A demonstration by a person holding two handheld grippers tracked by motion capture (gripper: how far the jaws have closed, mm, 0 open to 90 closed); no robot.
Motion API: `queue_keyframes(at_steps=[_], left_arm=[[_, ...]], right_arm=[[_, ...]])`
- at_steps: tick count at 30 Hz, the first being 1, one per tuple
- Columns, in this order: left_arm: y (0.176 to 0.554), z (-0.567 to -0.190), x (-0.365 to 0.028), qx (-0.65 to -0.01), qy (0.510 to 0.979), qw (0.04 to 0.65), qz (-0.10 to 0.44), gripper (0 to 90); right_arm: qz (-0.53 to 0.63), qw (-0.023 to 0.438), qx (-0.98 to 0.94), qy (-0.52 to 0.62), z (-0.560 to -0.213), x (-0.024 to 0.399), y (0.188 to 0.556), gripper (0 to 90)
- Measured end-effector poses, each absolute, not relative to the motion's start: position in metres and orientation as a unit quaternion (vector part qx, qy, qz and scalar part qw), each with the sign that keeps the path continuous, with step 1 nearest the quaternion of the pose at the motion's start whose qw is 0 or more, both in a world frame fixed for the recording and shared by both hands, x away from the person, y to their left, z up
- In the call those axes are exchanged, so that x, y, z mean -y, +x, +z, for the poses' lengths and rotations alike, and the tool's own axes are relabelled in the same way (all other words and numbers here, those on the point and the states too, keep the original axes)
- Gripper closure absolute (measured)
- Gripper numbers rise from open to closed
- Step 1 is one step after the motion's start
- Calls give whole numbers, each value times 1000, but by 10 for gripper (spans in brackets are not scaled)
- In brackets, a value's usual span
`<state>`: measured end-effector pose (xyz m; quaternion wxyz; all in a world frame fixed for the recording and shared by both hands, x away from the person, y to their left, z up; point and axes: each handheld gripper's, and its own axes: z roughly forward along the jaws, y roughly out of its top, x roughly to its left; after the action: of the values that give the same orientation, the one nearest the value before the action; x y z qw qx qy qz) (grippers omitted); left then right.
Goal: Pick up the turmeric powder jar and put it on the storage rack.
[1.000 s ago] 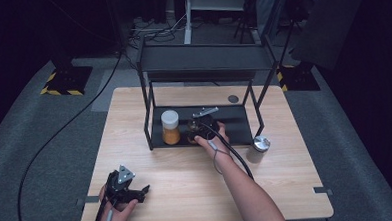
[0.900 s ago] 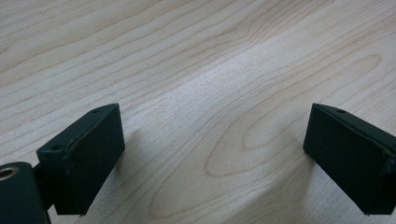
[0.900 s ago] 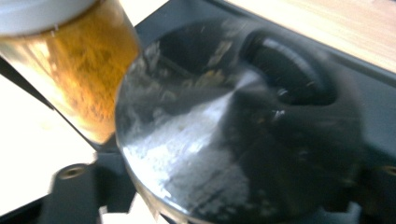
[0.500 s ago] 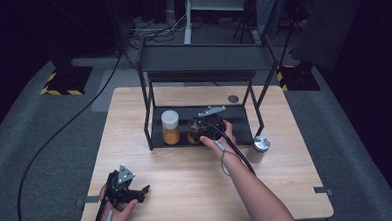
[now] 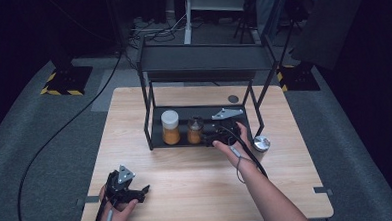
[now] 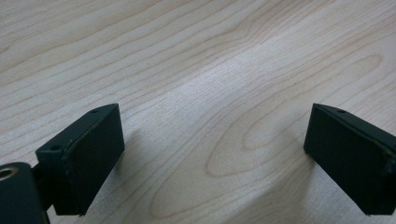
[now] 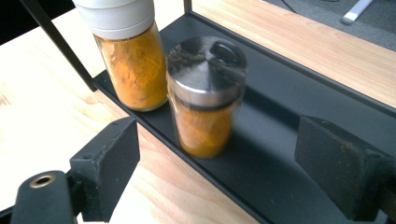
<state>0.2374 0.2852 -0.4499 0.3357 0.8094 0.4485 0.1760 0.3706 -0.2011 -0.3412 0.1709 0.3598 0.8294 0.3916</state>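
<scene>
Two jars of orange powder stand side by side on the lower shelf (image 5: 235, 137) of a black rack. One is a white-lidded jar (image 5: 170, 127) (image 7: 130, 60); the other, to its right, is a metal-lidded jar (image 5: 195, 130) (image 7: 205, 93). My right gripper (image 5: 210, 138) (image 7: 219, 172) hovers just right of the metal-lidded jar. Its jaws have just been opening, and its pads touch nothing; the jar stands a little ahead of them. My left gripper (image 5: 140, 191) (image 6: 215, 158) rests open on the bare wood at the table's front left.
The rack's upper shelf (image 5: 207, 62) and black posts close in around my right hand. A small silver round object (image 5: 261, 143) lies on the table right of the rack. A dark disc (image 5: 233, 98) sits behind it. Cables trail from both grippers.
My right gripper has let go of the metal-lidded jar and drawn back to the right and slightly up. The jar stays on the shelf. The left hand has not moved.
</scene>
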Motion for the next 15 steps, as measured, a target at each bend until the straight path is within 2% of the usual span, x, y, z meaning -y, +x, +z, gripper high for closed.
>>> queue_keyframes(at_steps=[15], left_arm=[[239,-450,-285,-446,811,334,175,36]], right_arm=[[403,186,-810,382,-336,253,339,133]])
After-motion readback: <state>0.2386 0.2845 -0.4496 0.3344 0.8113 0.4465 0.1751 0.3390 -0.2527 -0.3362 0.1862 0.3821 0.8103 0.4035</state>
